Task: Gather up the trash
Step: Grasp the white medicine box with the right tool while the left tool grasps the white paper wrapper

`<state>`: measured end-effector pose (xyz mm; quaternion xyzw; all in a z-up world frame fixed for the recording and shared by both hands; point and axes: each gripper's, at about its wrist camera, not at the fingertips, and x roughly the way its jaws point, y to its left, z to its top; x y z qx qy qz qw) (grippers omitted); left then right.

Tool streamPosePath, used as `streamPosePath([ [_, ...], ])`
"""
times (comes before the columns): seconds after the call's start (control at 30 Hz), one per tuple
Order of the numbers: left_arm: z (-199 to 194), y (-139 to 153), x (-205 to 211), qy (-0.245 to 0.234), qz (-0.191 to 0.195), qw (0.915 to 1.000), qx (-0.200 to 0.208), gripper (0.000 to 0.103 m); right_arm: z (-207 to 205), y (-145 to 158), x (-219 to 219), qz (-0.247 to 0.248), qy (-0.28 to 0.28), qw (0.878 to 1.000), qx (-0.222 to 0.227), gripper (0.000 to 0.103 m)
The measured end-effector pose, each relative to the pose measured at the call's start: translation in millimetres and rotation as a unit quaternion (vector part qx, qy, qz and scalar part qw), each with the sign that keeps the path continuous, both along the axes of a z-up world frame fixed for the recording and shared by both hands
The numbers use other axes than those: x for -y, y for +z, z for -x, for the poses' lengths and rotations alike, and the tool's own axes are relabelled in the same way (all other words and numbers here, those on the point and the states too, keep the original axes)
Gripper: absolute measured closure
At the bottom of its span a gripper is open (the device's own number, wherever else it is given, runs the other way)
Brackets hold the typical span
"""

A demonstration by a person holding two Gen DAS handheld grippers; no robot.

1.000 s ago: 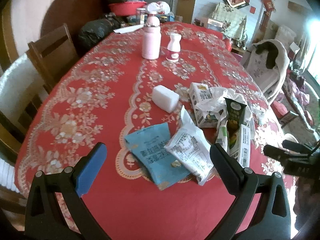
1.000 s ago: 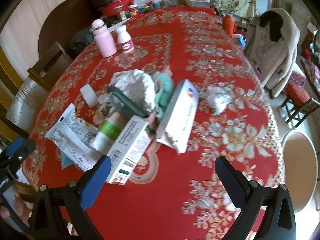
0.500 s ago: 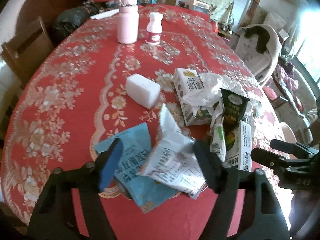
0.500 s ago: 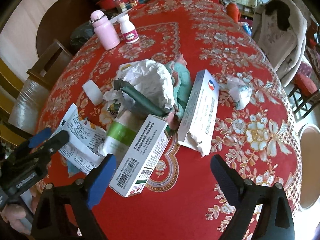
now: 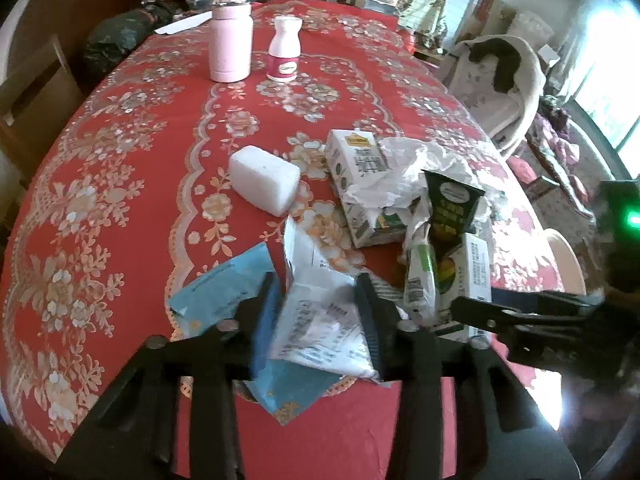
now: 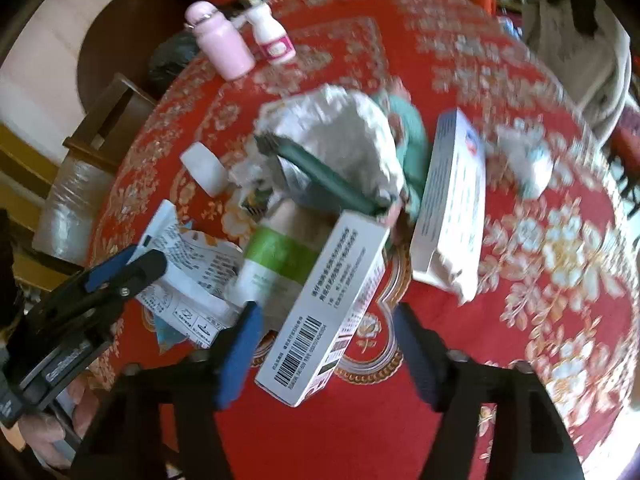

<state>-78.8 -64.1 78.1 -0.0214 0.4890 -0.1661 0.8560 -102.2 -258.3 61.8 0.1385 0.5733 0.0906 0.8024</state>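
Left claw (image 5: 318, 320) has closed onto the white wrapper (image 5: 316, 320); right claw (image 6: 326, 344) narrowed, apart around the barcode box (image 6: 324, 312).

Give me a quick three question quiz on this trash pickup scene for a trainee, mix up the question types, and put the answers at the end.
1. True or false: the left gripper has its jaws either side of the white printed wrapper.
2. Multiple choice: what lies between the jaws of the right gripper? A) the pink bottle B) the white barcode box C) the foam block
3. Fill in: under the white printed wrapper lies a ____ packet.

Key
1. True. Whether the jaws already press it cannot be told.
2. B. The white barcode box sits in the gap with room on each side; the pink bottle and foam block are farther off.
3. Blue: the blue packet.
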Motion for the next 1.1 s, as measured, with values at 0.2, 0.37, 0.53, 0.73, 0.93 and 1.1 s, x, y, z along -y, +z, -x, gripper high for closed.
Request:
streamPosePath([
  [0.2, -2, 7, -5, -0.026, 0.026, 0.999, -0.024, 0.082, 2, -6, 8, -0.046, -0.02, 0.999, -0.01, 0.065],
  [0.37, 4, 23, -15, -0.013, 0.037, 0.9988, -0.029, 0.088, 14, 2, 16, -0.065, -0.016, 0.998, 0.0, 0.069],
  [0.53, 19, 45, -14, 0.007, 0.042, 0.9987, -0.029, 0.098, 28, 16, 28, -0.066, 0.015, 0.998, 0.013, 0.071],
  [0.73, 36, 64, 10, 0.0, 0.012, 0.9999, 0.001, 0.098, 45, 28, 59, -0.069, 0.021, 0.997, 0.024, 0.071],
  [0.93, 28, 40, -3, 0.067, 0.033, 0.9965, -0.038, 0.096, 56, 23, 84, -0.067, 0.019, 0.997, 0.014, 0.071],
  [1.1, 16, 12, -26, 0.119, 0.057, 0.989, -0.067, 0.074, 57, 19, 83, -0.057, 0.033, 0.998, 0.014, 0.071],
])
